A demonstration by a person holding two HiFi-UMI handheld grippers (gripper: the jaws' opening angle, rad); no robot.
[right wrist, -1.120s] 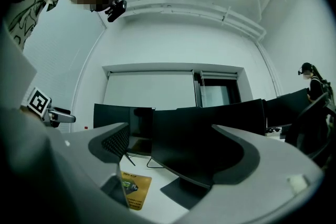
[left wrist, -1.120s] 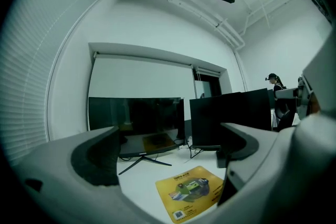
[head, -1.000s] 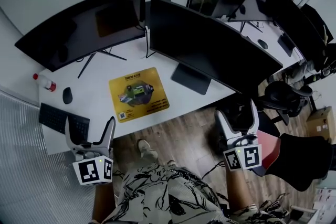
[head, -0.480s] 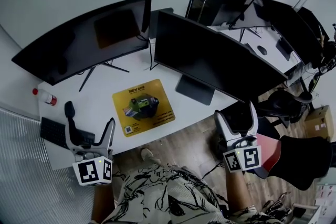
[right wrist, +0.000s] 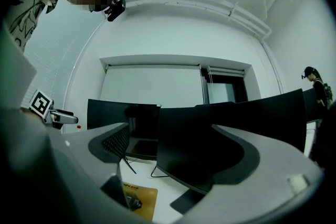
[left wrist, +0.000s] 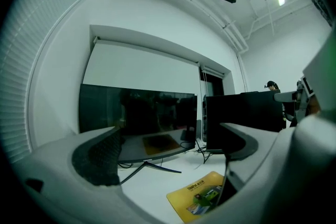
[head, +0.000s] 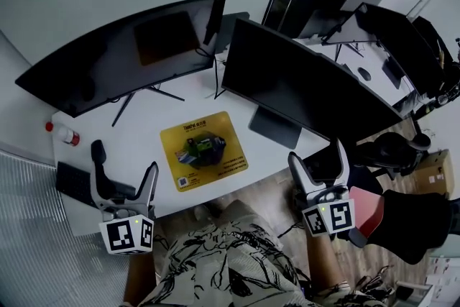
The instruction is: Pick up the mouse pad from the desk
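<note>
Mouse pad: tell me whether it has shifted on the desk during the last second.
No. The mouse pad lies at the same offset and angle to the monitor stand's base as before; only the whole head view has slid.
</note>
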